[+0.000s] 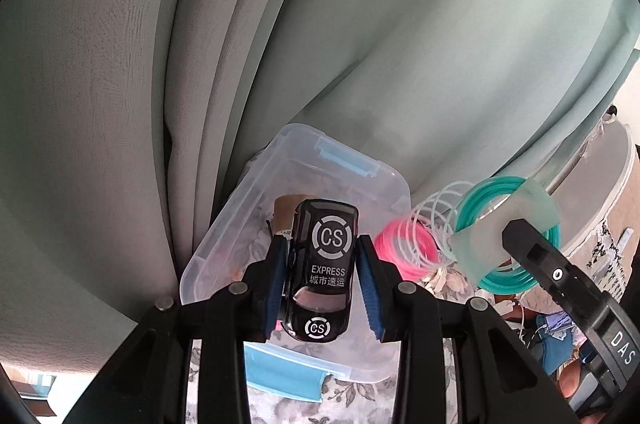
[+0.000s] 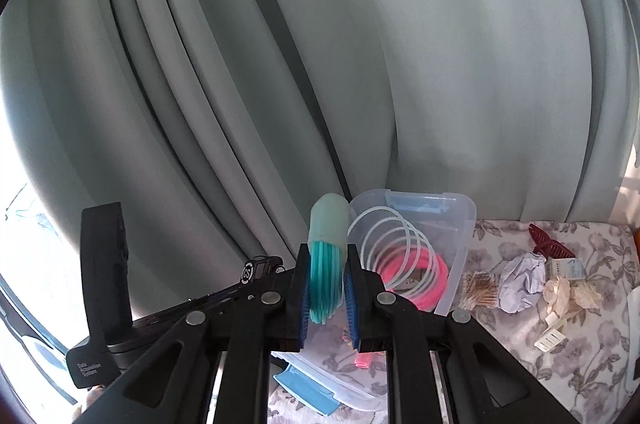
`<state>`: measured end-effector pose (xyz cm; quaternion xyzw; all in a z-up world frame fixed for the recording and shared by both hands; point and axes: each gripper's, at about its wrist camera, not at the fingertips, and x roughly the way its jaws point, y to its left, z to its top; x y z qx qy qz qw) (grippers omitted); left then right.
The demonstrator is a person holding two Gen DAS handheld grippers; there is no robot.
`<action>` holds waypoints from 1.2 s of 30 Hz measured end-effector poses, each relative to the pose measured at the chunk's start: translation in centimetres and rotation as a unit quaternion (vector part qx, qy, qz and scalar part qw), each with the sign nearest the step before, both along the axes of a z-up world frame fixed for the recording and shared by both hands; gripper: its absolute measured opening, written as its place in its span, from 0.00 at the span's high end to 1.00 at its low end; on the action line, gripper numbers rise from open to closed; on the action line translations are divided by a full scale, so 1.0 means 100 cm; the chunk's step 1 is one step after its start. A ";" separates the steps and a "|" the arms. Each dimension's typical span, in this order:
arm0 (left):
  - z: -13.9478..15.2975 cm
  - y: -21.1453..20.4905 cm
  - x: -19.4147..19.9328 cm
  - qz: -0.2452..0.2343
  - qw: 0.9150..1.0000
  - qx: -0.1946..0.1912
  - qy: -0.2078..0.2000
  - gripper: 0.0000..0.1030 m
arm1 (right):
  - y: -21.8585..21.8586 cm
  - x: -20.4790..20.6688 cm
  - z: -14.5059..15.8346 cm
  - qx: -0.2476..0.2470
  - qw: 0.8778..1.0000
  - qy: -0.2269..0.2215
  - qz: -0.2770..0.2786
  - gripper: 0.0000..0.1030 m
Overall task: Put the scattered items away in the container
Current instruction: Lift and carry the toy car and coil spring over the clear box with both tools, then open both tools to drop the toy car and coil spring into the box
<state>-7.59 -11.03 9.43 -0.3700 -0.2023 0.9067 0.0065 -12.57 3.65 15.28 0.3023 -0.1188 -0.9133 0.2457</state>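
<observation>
Your left gripper (image 1: 323,278) is clamped on a glossy black toy car (image 1: 322,269) printed with white "CS EXPRESS" lettering; both blue ribbed pads press its flanks. The car hangs directly above the open clear plastic storage container with blue latches (image 1: 224,224), not touching the box. A brown cardboard piece (image 1: 285,209) shows behind the car, over the container's interior; whether it lies inside you cannot tell.

Your right gripper (image 2: 326,284) is clenched on the teal end of a coiled plastic spring (image 2: 325,278) that runs teal, then clear, then pink. A pale green translucent sleeve (image 2: 329,220) covers the teal coils above the pads. The clear loops (image 2: 394,244) and pink loops (image 2: 424,278) trail out over the container's opening, to the right of the pads. A small pink item (image 2: 365,360) lies on the container floor.

To the right of the container, on the grey floral cloth (image 2: 520,336), these remain loose: a bundle of wooden sticks (image 2: 480,290) just beside the container wall, a crumpled white paper ball (image 2: 522,282), a dark red claw hair clip (image 2: 547,242), a cream fabric scrap (image 2: 570,294) and a small white tag (image 2: 551,338). Grey-green curtains (image 2: 440,64) hang behind the container.
</observation>
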 end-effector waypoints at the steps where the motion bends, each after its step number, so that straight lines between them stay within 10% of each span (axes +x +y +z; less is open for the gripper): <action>1: -0.001 -0.001 0.000 -0.001 1.000 -0.001 -0.002 0.65 | 0.000 -0.002 -0.004 0.004 1.000 -0.006 0.000 0.84; 36: -0.017 0.015 -0.005 -0.014 0.998 -0.049 -0.049 0.27 | 0.013 -0.006 -0.038 0.054 0.997 -0.052 -0.032 0.30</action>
